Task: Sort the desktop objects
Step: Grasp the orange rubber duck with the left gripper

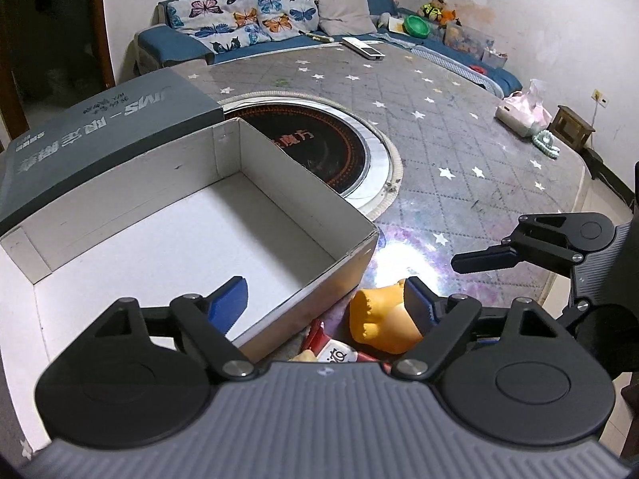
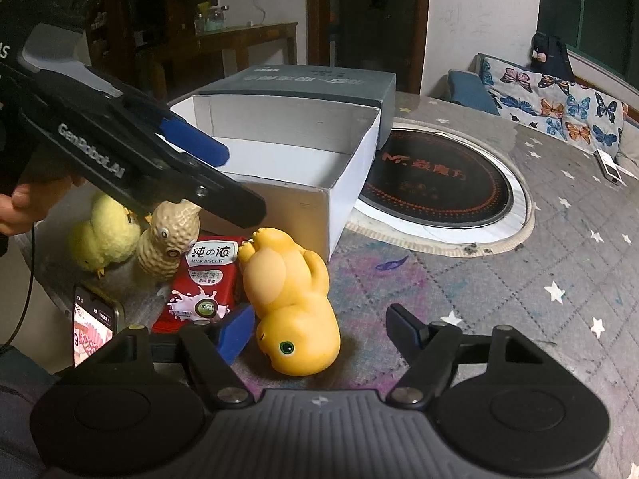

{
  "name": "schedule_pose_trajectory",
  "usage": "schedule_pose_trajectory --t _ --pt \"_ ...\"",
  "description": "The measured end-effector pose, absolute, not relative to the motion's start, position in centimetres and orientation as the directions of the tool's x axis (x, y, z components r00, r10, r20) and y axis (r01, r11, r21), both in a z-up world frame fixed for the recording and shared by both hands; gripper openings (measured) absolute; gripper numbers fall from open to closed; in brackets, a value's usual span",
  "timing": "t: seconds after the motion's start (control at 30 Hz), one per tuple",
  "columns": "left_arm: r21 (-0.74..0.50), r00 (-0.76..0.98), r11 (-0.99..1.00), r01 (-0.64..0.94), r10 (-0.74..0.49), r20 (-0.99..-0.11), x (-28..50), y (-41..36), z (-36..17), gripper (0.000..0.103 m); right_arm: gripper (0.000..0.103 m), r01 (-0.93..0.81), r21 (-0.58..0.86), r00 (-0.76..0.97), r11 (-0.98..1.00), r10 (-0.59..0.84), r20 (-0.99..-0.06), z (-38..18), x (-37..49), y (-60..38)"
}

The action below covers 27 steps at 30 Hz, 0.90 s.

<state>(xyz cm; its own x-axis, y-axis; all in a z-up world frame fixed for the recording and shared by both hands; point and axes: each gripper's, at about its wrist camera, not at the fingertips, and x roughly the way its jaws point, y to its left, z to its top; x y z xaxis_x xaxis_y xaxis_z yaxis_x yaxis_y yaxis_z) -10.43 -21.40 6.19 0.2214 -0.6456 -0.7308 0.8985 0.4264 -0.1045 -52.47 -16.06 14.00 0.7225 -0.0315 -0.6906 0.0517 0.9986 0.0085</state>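
Note:
A yellow rubber animal toy (image 2: 293, 303) lies on its side on the table, head toward the right wrist camera. My right gripper (image 2: 319, 329) is open, with a finger on each side of the toy's head. Left of it lie a red milk biscuit packet (image 2: 203, 279), a peanut-shaped toy (image 2: 169, 243) and a fuzzy yellow chick (image 2: 104, 235). My left gripper (image 2: 235, 175) hangs open above them, at the front wall of the open white box (image 2: 347, 183). The left wrist view shows that box (image 1: 351, 267) with nothing in it, the left gripper (image 1: 323, 297) and the yellow toy (image 1: 379, 317).
The box's grey lid (image 2: 319, 80) sits behind it. A round black cooktop (image 2: 439, 183) is set into the star-patterned table. A lit phone (image 2: 94, 319) lies at the near left edge. A tissue pack (image 1: 519, 113) and a remote (image 1: 363, 48) rest farther off. A hand (image 2: 24, 199) holds the left gripper.

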Motion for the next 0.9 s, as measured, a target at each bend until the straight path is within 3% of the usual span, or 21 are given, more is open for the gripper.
schedule_pose_trajectory --t 0.53,0.9 --pt "-0.110 0.189 0.388 0.915 -0.653 -0.733 -11.0 -21.8 6.1 0.074 0.067 0.021 0.009 0.706 1.000 -0.008 -0.708 13.2 -52.7 -16.9" --pt "-0.103 0.159 0.299 0.949 -0.731 -0.663 -14.5 -20.3 8.6 0.073 0.063 0.017 0.021 0.699 1.000 0.003 -0.716 12.5 -53.6 -18.3"
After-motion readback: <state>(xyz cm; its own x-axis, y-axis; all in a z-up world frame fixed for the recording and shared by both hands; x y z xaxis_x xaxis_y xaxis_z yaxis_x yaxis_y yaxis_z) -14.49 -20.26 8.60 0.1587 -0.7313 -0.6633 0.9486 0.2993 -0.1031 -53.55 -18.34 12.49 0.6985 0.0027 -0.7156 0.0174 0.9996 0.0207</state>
